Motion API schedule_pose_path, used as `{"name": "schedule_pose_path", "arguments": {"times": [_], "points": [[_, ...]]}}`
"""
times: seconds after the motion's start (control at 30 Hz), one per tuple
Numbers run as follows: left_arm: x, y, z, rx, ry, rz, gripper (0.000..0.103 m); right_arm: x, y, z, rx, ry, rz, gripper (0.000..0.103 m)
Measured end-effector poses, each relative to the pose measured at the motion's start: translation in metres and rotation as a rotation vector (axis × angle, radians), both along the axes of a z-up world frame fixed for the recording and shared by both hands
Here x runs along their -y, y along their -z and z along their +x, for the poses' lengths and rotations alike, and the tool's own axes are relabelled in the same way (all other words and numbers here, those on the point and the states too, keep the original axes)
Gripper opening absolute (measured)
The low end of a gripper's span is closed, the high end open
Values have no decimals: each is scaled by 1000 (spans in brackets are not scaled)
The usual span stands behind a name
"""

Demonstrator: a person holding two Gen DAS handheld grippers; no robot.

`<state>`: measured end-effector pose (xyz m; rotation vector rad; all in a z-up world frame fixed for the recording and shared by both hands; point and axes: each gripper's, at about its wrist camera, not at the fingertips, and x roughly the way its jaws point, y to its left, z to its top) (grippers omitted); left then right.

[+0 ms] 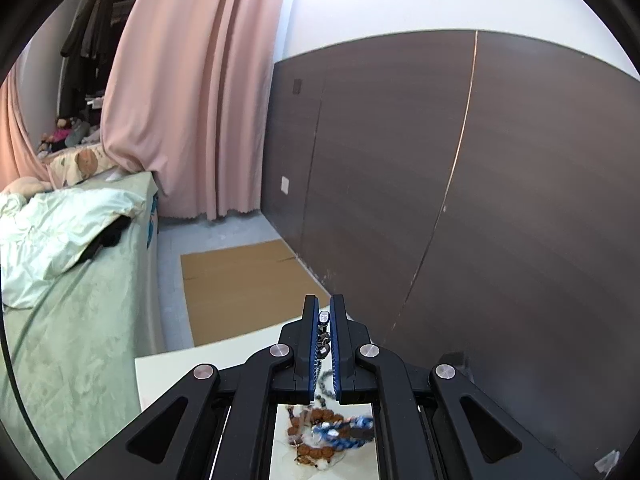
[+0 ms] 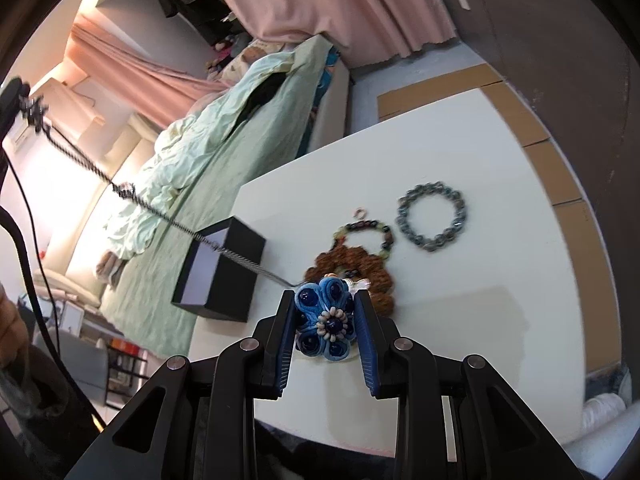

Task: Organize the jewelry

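Note:
My left gripper (image 1: pixel 323 312) is shut on the end of a twisted silver-and-black chain (image 1: pixel 322 332), raised high above the white table (image 1: pixel 208 356). The right wrist view shows that chain (image 2: pixel 132 196) stretched taut from the left gripper at the far upper left down to a blue flower pendant (image 2: pixel 325 320). My right gripper (image 2: pixel 325 300) is shut on that pendant, just above the table (image 2: pixel 500 320). On the table lie a brown bead bracelet (image 2: pixel 320 266), a multicoloured bead bracelet (image 2: pixel 366 228), a grey-blue bead bracelet (image 2: pixel 430 216) and a small ring (image 2: pixel 360 213).
An open black box (image 2: pixel 224 268) stands on the table's left side, under the chain. A bed with a green cover (image 2: pixel 224 128) lies beside the table. Cardboard (image 1: pixel 240 280) covers the floor by the dark wall panel (image 1: pixel 480 184). Pink curtains (image 1: pixel 188 92) hang behind.

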<state>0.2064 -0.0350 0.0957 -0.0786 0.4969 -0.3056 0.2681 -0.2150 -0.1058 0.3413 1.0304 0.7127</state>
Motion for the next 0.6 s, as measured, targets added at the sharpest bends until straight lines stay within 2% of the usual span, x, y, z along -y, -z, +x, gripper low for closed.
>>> {"name": "schedule_pose_path", "arguments": {"times": [0.23, 0.5, 0.6], "points": [[4, -20, 1, 48, 21, 4, 5, -19, -2, -3, 6, -27, 1, 30], [9, -14, 19, 40, 41, 24, 5, -16, 1, -18, -2, -29, 13, 30], [7, -12, 25, 35, 49, 19, 5, -23, 2, -16, 1, -19, -16, 30]]}}
